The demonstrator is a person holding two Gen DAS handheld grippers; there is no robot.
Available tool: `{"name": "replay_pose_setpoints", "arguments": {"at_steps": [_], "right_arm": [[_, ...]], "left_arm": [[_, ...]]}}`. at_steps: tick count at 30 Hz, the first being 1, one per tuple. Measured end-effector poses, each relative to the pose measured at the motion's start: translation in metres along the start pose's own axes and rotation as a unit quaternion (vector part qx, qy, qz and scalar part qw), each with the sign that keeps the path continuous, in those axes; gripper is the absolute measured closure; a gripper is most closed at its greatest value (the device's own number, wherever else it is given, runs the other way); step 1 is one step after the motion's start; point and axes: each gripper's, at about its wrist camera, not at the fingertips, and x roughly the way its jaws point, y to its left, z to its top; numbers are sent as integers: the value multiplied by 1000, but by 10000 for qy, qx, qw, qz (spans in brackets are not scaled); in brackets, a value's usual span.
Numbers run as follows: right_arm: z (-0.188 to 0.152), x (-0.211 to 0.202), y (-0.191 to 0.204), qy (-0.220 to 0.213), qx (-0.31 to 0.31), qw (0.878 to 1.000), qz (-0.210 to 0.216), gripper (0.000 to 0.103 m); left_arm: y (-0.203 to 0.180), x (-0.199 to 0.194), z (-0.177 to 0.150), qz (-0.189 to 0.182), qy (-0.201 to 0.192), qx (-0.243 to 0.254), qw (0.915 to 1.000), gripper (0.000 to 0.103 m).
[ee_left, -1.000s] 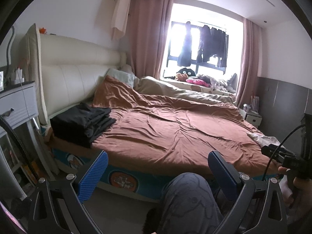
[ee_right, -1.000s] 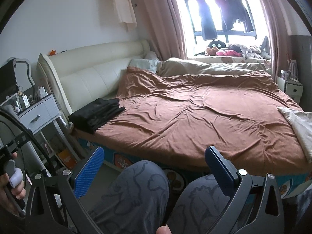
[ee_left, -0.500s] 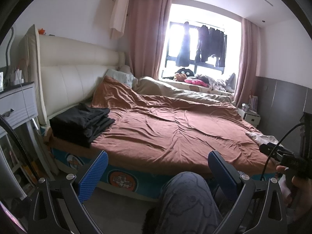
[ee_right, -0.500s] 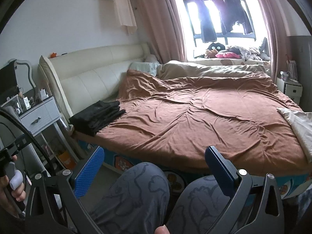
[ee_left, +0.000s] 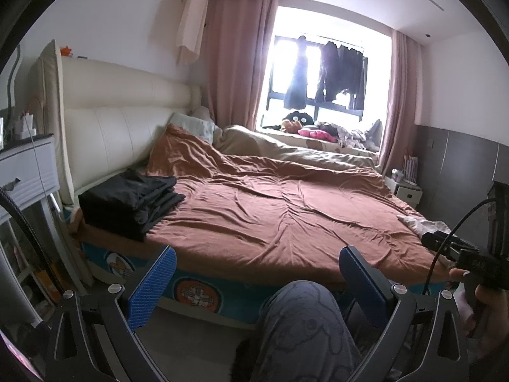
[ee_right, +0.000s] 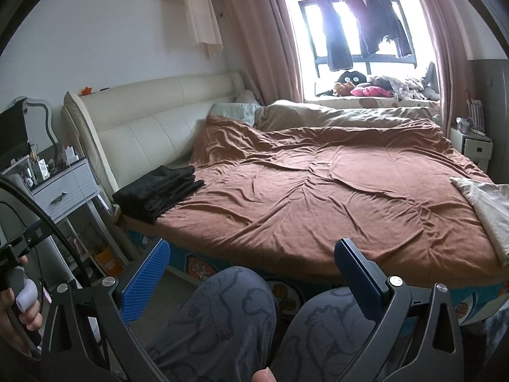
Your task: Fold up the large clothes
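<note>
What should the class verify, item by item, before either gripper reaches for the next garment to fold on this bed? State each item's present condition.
1. Left gripper empty, fingers apart: ok.
2. Right gripper empty, fingers apart: ok.
3. Stack of folded black clothes sits by the cream padded headboard, away from the middle: ok.
4. Brown quilted bedspread free of items in the middle for folding: ok, though wrinkled.
5. Next garment found: the pale cream cloth lies at the bed's right edge, but what kind of garment it is: cannot tell.
6. Grippers within reach of that cloth: not ok; both hang above the person's knees.
</note>
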Motion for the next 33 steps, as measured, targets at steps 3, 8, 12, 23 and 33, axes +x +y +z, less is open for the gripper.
{"name": "replay_pose_setpoints", "arguments": {"at_steps": [3,8,12,23,33], "right_arm": [[1,0,-1,-4,-4,10000,-6,0],[1,1,-1,-10,10,10000,-13,0],[1,1,0,-1,4,10000,-25,0],[1,0,1,-9,26,10000,-35,0],[-1,-1,0,-16,29,10000,-71,0]], "left_arm": [[1,1,0,-7,9,-25,10000,0],[1,1,0,-3,10,-26,10000,0],[0,1,0,0,9,-31,10000,0],[-1,3,0,0,42,-7,10000,0],[-2,3,0,-4,24,31,10000,0]]}}
